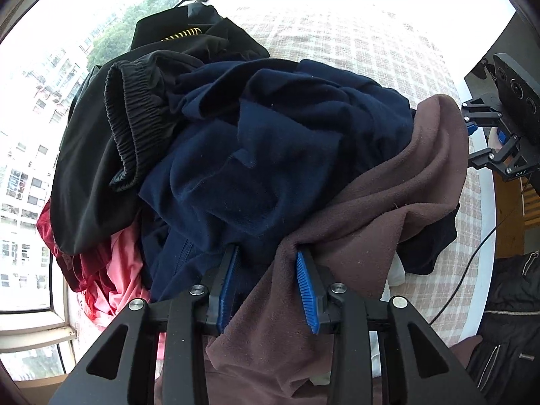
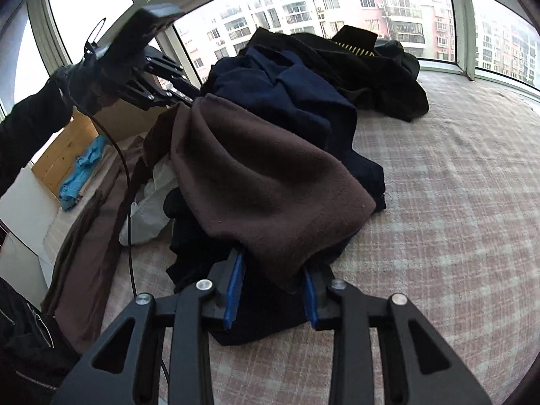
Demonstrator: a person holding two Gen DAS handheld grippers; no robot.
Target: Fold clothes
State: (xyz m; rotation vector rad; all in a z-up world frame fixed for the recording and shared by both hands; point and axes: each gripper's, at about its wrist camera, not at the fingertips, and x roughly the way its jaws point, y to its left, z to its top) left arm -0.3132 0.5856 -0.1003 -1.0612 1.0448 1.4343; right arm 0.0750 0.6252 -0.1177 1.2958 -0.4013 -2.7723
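One heap of clothes (image 1: 256, 141) on a checked bed (image 2: 438, 202), two tongs, left tongs (image 1: 266, 287) spread around one brown fleece (image 1: 371, 209), right tongs (image 2: 273, 290) also apart over its edge, big windows (image 2: 337, 3) behind.

My left gripper (image 1: 266, 253) points steeply down, its blue-padded fingers (image 1: 305, 290) parted, with brown fleece lying between them; whether the pads press on it I cannot tell. My right gripper (image 2: 273, 260) tilts forward and down, its fingertips buried under cloth, the pads' contact hidden. In the right wrist view, my left arm's dark sleeve (image 2: 30, 125) reaches in from the left edge. In the left wrist view, the right gripper's black body stands at the right edge.
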